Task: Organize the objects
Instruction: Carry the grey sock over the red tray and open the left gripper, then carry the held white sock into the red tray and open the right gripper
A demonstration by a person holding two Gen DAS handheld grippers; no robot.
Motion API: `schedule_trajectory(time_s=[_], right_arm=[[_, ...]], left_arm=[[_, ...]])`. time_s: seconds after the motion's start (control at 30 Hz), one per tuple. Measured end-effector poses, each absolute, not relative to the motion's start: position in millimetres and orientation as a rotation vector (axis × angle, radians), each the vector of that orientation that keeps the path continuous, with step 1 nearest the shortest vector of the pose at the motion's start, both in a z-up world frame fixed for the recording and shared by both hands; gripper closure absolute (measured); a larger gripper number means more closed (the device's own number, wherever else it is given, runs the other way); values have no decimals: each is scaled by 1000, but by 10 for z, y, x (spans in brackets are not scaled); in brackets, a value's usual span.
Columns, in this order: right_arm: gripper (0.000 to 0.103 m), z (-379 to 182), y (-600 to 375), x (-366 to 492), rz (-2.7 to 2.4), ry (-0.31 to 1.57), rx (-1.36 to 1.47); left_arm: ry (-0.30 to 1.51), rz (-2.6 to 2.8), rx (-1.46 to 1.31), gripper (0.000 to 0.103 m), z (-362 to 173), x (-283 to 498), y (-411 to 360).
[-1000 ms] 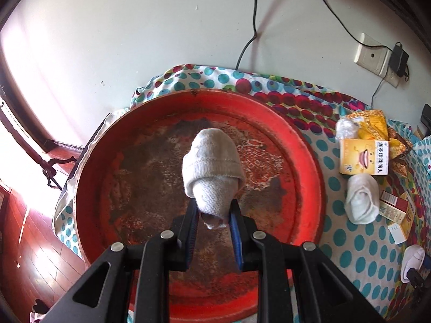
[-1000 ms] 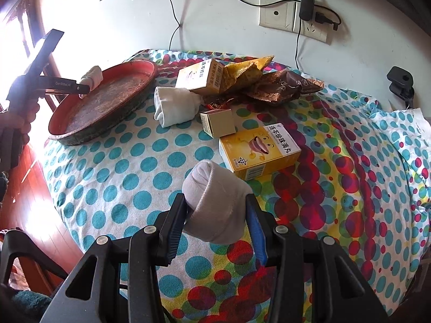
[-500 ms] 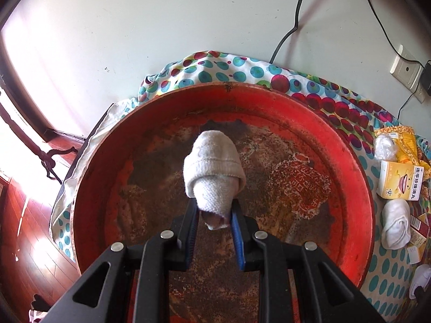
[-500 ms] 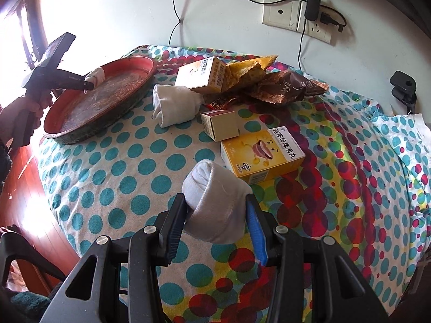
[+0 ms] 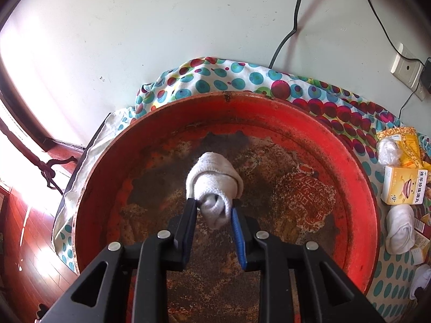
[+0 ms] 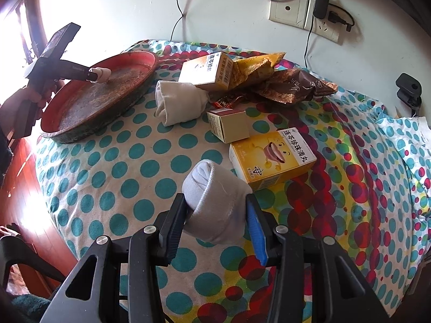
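Note:
My left gripper (image 5: pixel 214 206) has its jaws spread around the tail of a rolled white sock (image 5: pixel 214 180) that rests on the floor of the round red tray (image 5: pixel 272 110). From the right wrist view the left gripper (image 6: pixel 93 76) reaches over the tray (image 6: pixel 134 79) with that sock (image 6: pixel 102 74) at its tip. My right gripper (image 6: pixel 215 202) is shut on a rolled grey-white sock (image 6: pixel 215 191), held above the dotted cloth (image 6: pixel 121 167).
Another rolled sock (image 6: pixel 177 101) lies beside the tray. Yellow medicine boxes (image 6: pixel 272 158) (image 6: pixel 207 68), a small brown box (image 6: pixel 229 125) and snack packets (image 6: pixel 291 84) sit mid-table. A wall socket with charger (image 6: pixel 317 8) is behind. The table edge and wooden floor are at left.
My left gripper has lowered the sock onto the tray floor and its jaws have widened. The right gripper has shifted slightly forward with its sock.

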State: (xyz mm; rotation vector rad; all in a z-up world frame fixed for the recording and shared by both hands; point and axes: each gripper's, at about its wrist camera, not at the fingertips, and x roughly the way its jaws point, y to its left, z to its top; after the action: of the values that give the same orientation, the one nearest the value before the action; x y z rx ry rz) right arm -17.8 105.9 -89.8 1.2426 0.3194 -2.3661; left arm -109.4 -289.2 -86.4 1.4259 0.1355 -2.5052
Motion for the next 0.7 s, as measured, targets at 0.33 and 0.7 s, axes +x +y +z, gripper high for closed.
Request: schedule_trajectory(time_s=[0.33, 0.7], right_arm=[[61, -784, 935, -158, -2373, 342, 1182], [61, -486, 387, -313, -2284, 355, 1079]], left_arm=[[71, -2566, 1384, 71, -665, -704, -2580], [149, -2628, 1299, 67, -609, -150, -2315]])
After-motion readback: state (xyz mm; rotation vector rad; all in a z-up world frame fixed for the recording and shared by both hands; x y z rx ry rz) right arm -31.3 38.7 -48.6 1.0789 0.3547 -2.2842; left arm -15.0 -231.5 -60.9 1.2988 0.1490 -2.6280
